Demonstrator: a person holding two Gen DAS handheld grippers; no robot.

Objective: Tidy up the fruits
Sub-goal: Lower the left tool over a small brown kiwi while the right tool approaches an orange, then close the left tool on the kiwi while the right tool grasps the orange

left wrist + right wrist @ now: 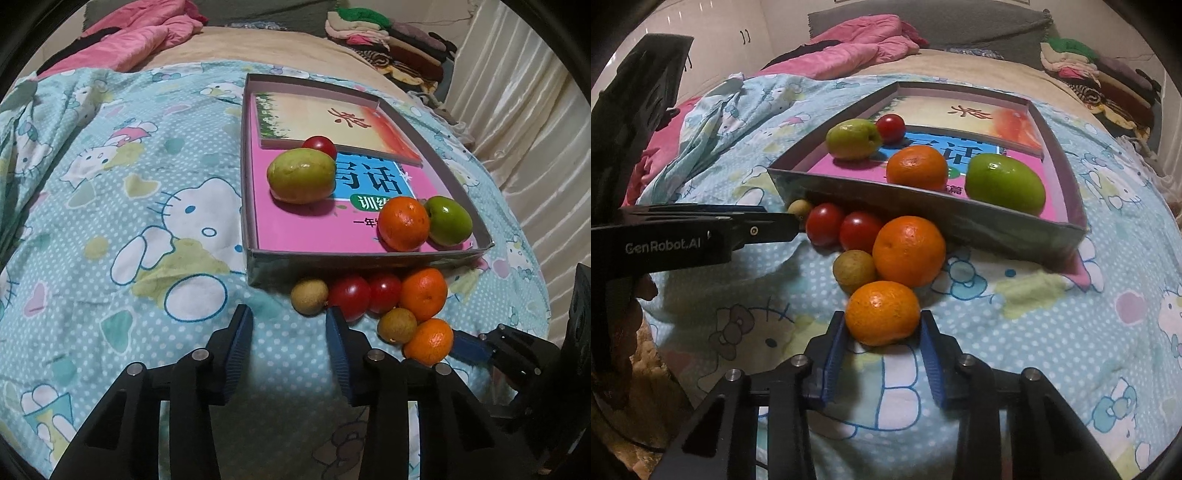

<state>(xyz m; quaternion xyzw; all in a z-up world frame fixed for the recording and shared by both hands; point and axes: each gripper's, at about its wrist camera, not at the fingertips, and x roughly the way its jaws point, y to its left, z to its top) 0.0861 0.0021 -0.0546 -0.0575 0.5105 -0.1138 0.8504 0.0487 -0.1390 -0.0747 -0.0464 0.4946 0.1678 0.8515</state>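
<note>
On the cartoon-print blanket, my right gripper (883, 325) is shut on a mandarin (882, 313), its blue pads against both sides. Just behind it lie a longan (855, 270), a bigger mandarin (909, 251) and two cherry tomatoes (843, 228) against the front wall of a shallow box (886, 192). My left gripper (288, 325) stands open with nothing between its fingers, just short of a second longan (309, 296). Inside the box (362, 254) sit a yellow-green fruit (301, 176), a cherry tomato (320, 146), a mandarin (404, 223) and a green fruit (450, 220).
Two books (295, 229) line the box floor. A pink quilt (147, 33) lies at the far left of the bed and a pile of folded clothes (388, 37) at the far right. A pale curtain (524, 110) hangs along the right side.
</note>
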